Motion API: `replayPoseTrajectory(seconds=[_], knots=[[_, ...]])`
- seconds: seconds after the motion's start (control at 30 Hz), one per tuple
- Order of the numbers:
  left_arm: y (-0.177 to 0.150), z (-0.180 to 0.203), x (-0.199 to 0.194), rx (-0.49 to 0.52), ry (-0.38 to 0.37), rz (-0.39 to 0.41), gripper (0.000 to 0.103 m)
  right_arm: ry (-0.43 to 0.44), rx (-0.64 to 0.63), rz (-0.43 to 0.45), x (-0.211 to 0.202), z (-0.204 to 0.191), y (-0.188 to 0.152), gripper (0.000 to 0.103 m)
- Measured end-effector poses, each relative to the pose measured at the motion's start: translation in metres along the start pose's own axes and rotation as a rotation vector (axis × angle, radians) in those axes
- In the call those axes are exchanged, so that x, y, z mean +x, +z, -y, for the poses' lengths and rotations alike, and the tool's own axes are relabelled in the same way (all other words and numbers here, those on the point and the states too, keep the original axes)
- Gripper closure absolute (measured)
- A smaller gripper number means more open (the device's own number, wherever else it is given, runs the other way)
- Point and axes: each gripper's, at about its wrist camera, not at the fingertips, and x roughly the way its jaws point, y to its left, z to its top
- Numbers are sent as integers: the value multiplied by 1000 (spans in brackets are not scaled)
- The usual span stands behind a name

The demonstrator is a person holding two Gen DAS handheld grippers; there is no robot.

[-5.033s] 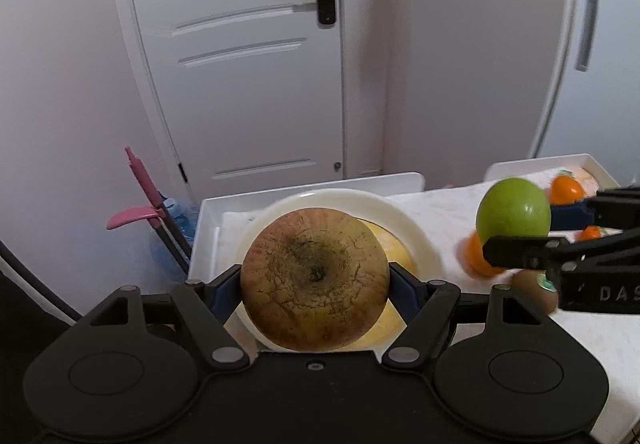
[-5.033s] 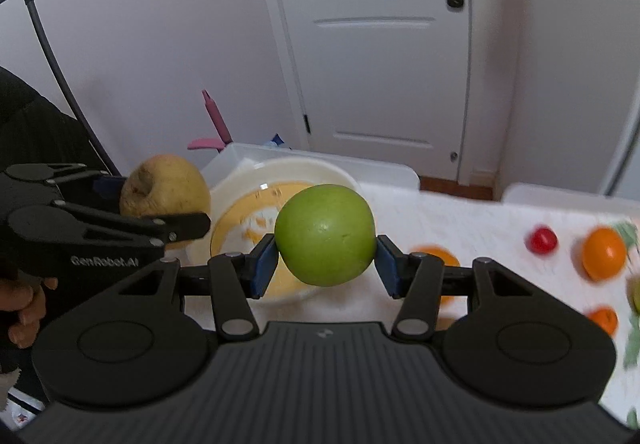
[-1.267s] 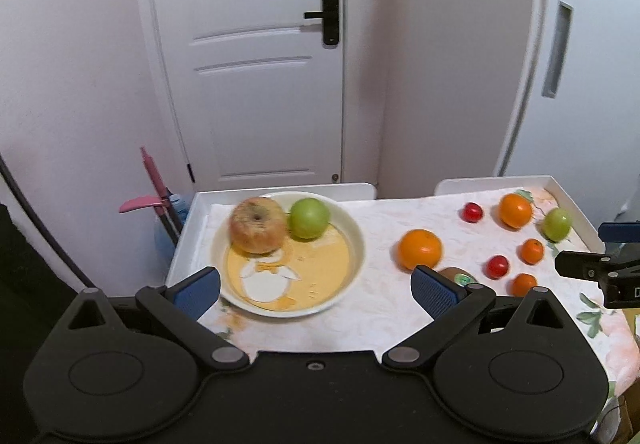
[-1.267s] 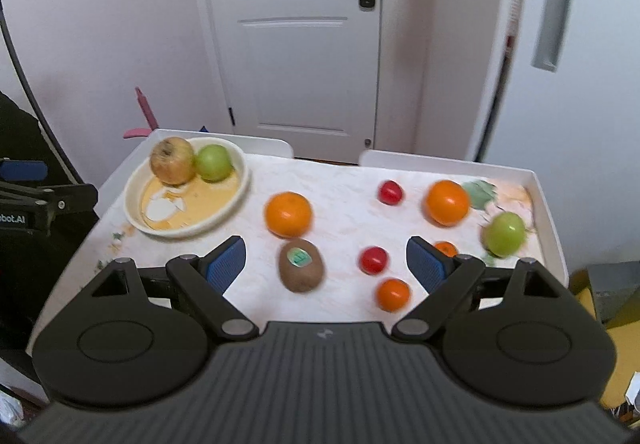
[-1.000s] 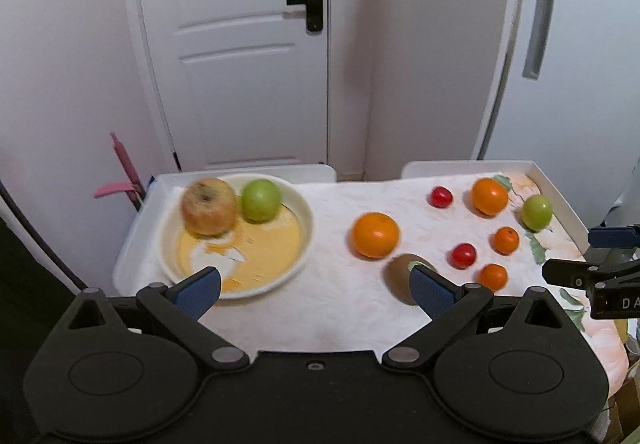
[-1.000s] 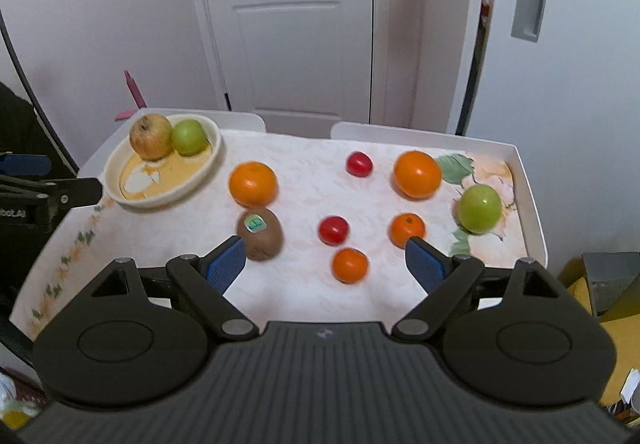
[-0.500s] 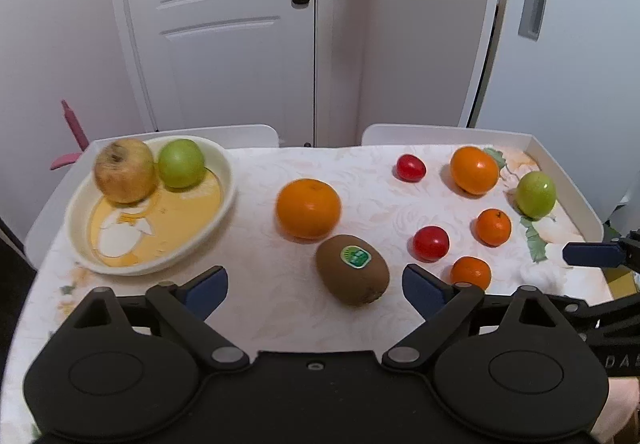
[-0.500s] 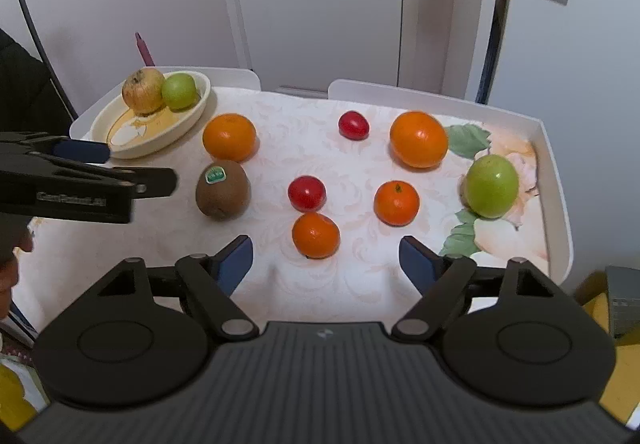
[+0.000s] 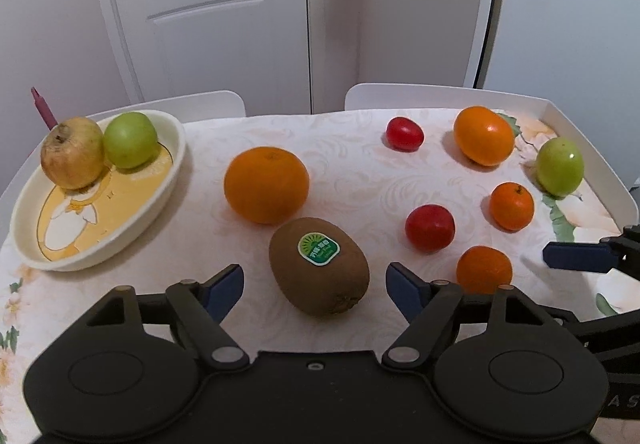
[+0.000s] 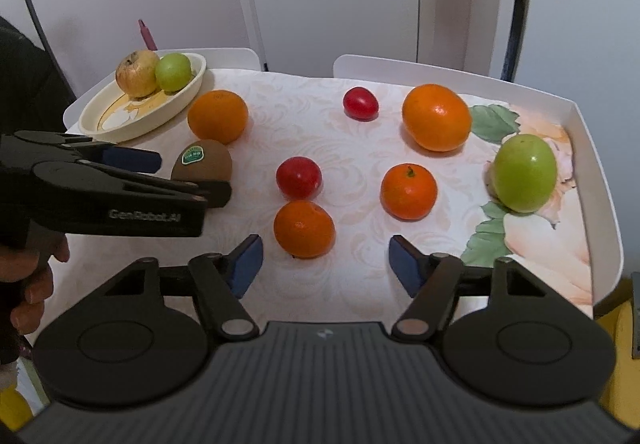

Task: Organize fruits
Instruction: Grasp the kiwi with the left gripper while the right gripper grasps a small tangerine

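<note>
The fuzzy brown kiwi with a green sticker (image 9: 319, 267) lies near the front of the white tray table (image 9: 591, 160), just in front of a large orange (image 9: 266, 191), between the narrowing but not yet touching blue pads of the left gripper (image 9: 315, 289). It looks light, soft-skinned and easily bruised, so its broad middle suits a gentle squeeze. The right gripper (image 10: 326, 264) is closing too, holding nothing, with a small smooth tangerine (image 10: 304, 229) just beyond its tips, light and prone to rolling.

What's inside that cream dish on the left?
The dish holds a russet apple and a green apple, side by side. The fruit covers part of its yellow picture.
</note>
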Motion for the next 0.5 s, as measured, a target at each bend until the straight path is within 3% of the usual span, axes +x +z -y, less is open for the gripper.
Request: replayPoseTrajectory(seconds=[0.13,0.37,0.5], knots=[[0,2,10,-12,10,-6,23,9,-10,3,6,-1,0,29],[1,2,17,-33,12,-8,44,15,-14,9,14,-6,2,36],[0,2,16,-25,17,-5,46,15,-10,7,18,-6,3,40]])
